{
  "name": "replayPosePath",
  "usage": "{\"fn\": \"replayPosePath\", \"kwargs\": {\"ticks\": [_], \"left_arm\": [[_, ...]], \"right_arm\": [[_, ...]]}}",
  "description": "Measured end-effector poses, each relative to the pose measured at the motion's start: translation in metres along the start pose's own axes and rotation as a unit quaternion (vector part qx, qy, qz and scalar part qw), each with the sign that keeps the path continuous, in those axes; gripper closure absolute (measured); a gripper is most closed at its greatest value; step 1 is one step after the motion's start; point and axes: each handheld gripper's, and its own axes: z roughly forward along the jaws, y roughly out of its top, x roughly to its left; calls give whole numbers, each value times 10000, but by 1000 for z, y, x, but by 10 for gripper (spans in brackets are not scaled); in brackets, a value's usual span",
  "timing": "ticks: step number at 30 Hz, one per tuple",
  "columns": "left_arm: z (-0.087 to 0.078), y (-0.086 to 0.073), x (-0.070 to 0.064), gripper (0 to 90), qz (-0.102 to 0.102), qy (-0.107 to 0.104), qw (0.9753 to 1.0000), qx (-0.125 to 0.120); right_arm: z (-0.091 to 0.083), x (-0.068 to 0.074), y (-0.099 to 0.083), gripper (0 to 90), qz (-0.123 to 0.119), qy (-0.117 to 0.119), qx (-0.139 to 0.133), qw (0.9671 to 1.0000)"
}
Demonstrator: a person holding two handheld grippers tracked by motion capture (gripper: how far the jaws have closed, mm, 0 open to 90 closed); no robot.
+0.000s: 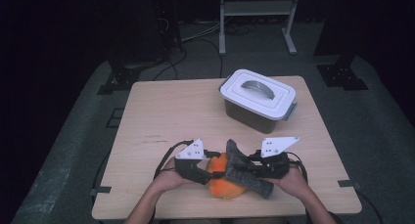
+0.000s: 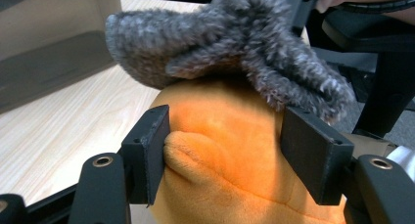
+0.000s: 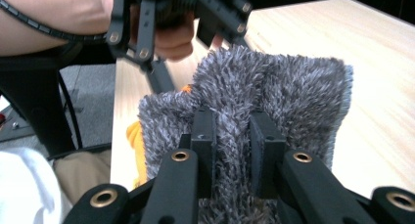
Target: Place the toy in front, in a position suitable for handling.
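Mid-pull at the table's (image 1: 161, 106) near edge: left claw (image 1: 208, 175) pinches the orange plush (image 2: 230, 150), right claw (image 3: 232, 150) clamps its grey fuzzy cover (image 3: 274, 92); next, peel them apart steadily.

Bare tabletop (image 1: 166, 111) lies open ahead of my left tongs (image 1: 211, 175) and along the left side. The lidded white box (image 1: 258, 100) blocks the far right quarter, and only a narrow strip passes beside it. Between my two tongs the orange plush (image 1: 226, 184) and grey fuzzy cloth (image 1: 244, 171) fill the gap, so my right tongs (image 1: 248, 169) cannot cross there.
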Motion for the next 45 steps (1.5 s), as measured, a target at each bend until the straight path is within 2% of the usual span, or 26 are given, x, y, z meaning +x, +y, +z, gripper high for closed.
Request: {"fn": "replayPosePath", "kwargs": {"ticks": [3,5,7,10,13,16,18,20,23,26,29,33,35,38,40,43,45], "left_arm": [[-2,2,1,347,-22,5,10000,31],[-4,5,1,290,-80,34,9999,137],[-7,5,0,279,-50,72,9997,208],[-8,3,0,316,-142,-26,9996,262],[-6,3,-1,366,-141,-65,9994,298],[-4,3,-2,388,-75,-89,9995,289],[-4,2,-2,389,-41,-122,9996,252],[-5,3,-2,384,-64,-102,9996,252],[-6,6,-2,325,-170,-89,9995,258],[-6,9,-4,303,-134,-98,9994,291],[-4,8,-4,332,-83,-11,9993,373],[-5,4,0,347,-207,94,9988,429],[-6,1,3,347,-283,132,9985,455],[-8,-1,8,354,-396,222,9979,462],[-10,0,8,353,-407,187,9980,442],[-12,3,5,358,-485,3,9986,188],[-10,6,3,368,-367,10,9989,290]], "right_arm": [[8,-3,-8,744,-3,23,227,9997],[9,-7,-13,743,105,136,189,9997],[5,-9,-14,743,98,126,216,9996],[0,-10,-20,742,187,183,208,9994],[-5,-11,-24,741,183,221,360,9989],[-10,-11,-19,741,81,311,436,9985],[-12,-10,-11,740,-19,247,306,9992],[-11,-13,-7,740,13,215,147,9997],[-4,-16,-11,741,75,188,251,9995],[-1,-13,-13,740,80,212,243,9994],[-1,-10,-13,741,38,191,283,9994],[0,-9,-15,742,72,282,312,9991],[1,-6,-15,741,61,389,351,9986],[3,-2,-14,740,3,429,402,9983],[6,-1,-14,740,-4,420,385,9984],[8,0,-14,740,7,471,352,9983],[9,2,-14,740,-32,509,351,9981]]}}
